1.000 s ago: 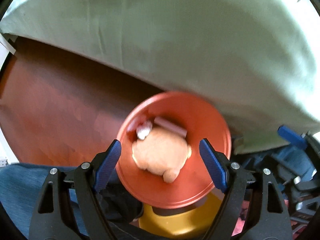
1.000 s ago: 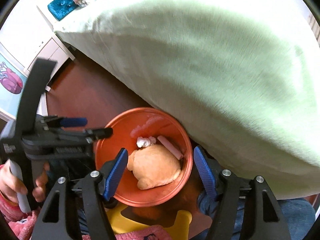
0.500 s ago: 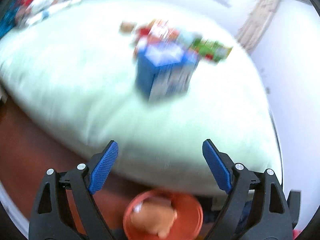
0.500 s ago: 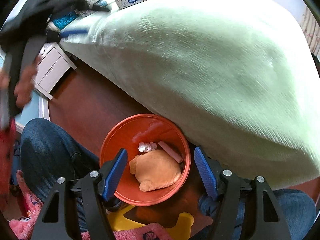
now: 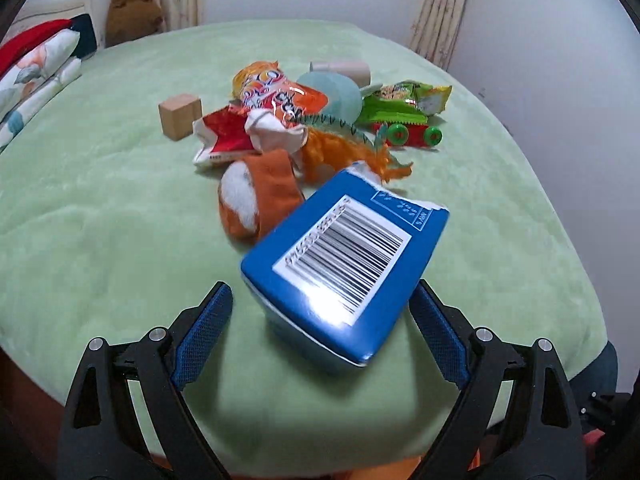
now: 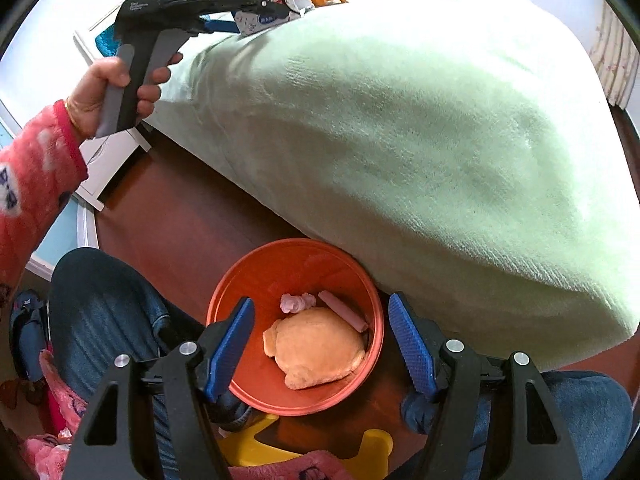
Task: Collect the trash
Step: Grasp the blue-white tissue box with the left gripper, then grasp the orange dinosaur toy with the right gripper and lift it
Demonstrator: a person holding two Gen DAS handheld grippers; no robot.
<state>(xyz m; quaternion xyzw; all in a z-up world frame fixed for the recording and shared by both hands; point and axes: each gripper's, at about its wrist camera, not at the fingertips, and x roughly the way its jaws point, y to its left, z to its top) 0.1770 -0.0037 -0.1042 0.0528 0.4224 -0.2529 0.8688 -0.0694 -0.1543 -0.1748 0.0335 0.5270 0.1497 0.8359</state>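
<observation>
Green bed (image 5: pixel 100 208): blue carton (image 5: pixel 344 276) lies tilted (barcode upward).

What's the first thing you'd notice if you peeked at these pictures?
A big blue carton with a barcode sits right in front, on the green bed between the left gripper's open fingers. Behind it lies a bright heap of snack wrappers. On the floor beside the bed, an orange bin already holds some trash.
</observation>
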